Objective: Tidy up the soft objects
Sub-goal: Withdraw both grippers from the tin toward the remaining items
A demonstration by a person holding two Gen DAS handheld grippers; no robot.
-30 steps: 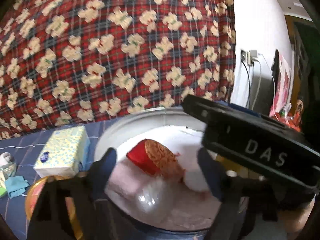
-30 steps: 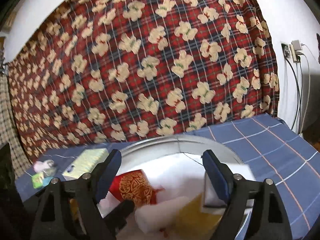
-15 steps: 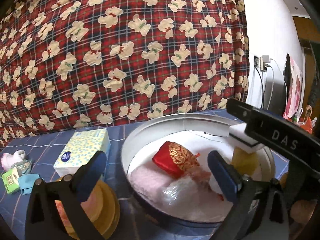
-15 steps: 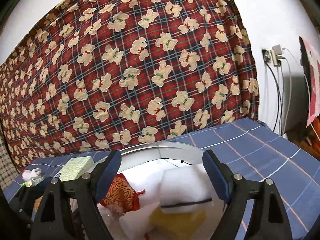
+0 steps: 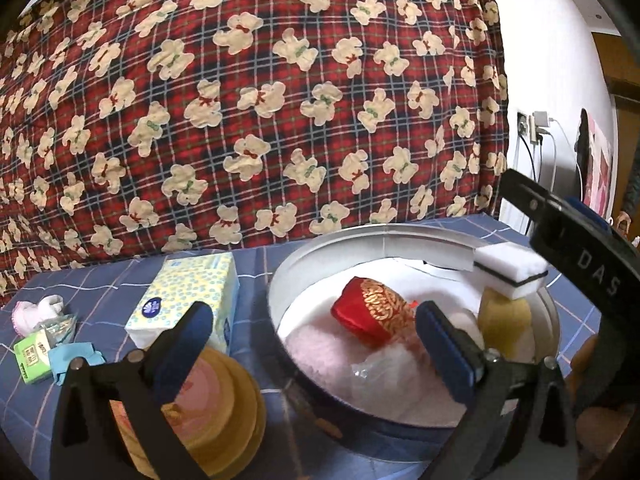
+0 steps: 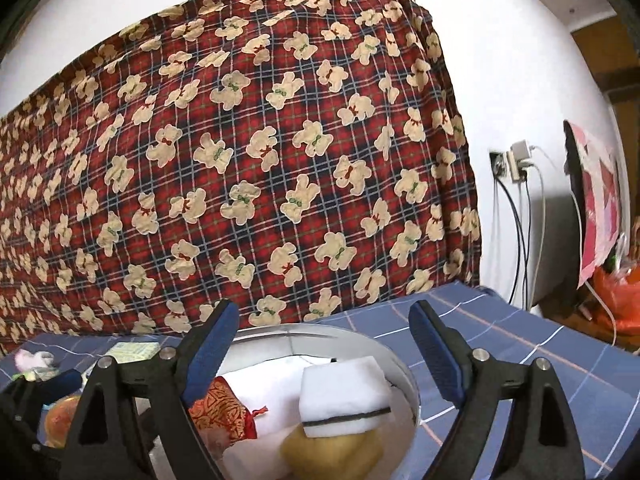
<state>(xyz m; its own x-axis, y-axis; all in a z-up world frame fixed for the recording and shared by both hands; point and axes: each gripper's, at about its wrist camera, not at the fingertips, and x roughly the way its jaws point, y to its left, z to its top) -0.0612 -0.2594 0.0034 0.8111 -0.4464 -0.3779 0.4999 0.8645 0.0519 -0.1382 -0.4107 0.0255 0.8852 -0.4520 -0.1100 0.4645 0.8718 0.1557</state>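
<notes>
Jaws of the left gripper (image 5: 312, 334) stand wide with nothing between the pads, hanging over the near rim of the round tin (image 5: 384, 236). Jaws of the right gripper (image 6: 324, 340) are opening, also with nothing pressed between them; the white sponge (image 6: 342, 394) lies below and beyond the gap, untouched.

Inside the tin, the white sponge, with a thin dark stripe along its side, lies flat atop a yellow sponge (image 5: 504, 320) against the right wall, its long axis running roughly left to right in the right wrist view. A red pouch (image 5: 370, 312) with gold embroidery lies near the middle, tilted, its tied neck toward the right. Pink fluffy cloth (image 5: 320, 356) and a crinkled clear bag (image 5: 372, 368) fill the near part.

Left of the tin on the blue checked table (image 5: 100, 292) stands a tissue box (image 5: 188, 296) with a blue oval logo, unreadable. Stacked yellow plates (image 5: 228, 412) sit just before it. Further left lie a small green packet (image 5: 34, 354) with unreadable print and a pink sock (image 5: 36, 312). "DAS" shows on the right gripper's body in the left wrist view.

Open table lies right of the tin, up to the edge by the wall.
</notes>
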